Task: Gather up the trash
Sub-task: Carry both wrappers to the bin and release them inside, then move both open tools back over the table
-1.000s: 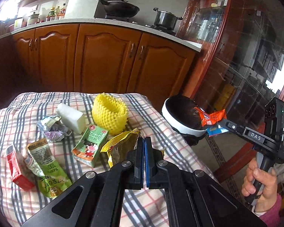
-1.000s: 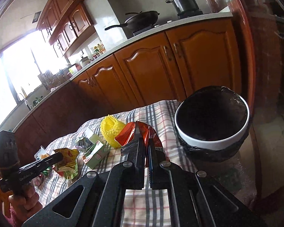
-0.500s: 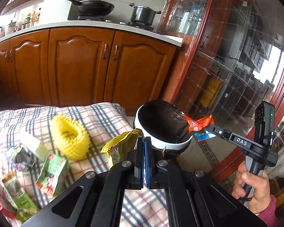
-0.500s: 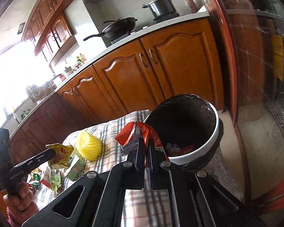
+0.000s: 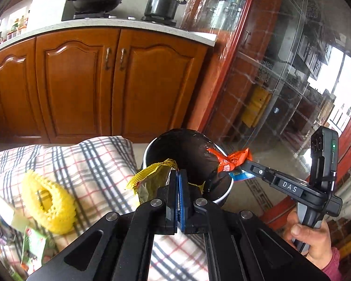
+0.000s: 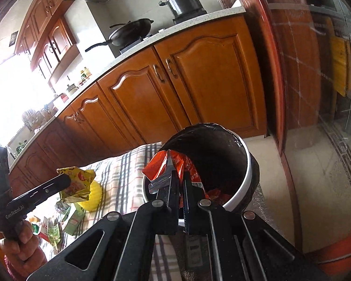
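Left gripper (image 5: 178, 175) clenches a yellow wrapper (image 5: 152, 175), right gripper (image 6: 178, 178) an orange wrapper (image 6: 175, 166); bin (image 6: 248, 164) bottom hidden.

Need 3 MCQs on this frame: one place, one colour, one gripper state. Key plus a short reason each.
1. Where is the orange wrapper?
A. On the cloth
B. Over the bin's mouth
C. On the counter

2. What colour is the foam net on the checked cloth?
A. Yellow
B. Blue
C. White

3. How is the left gripper?
A. Open, empty
B. Open over a carton
C. Shut on the yellow wrapper

Key:
1 B: the right gripper holds it above the black-lined bin.
2 A: its mesh shows bright yellow.
3 C: the fingers pinch the yellow wrapper.
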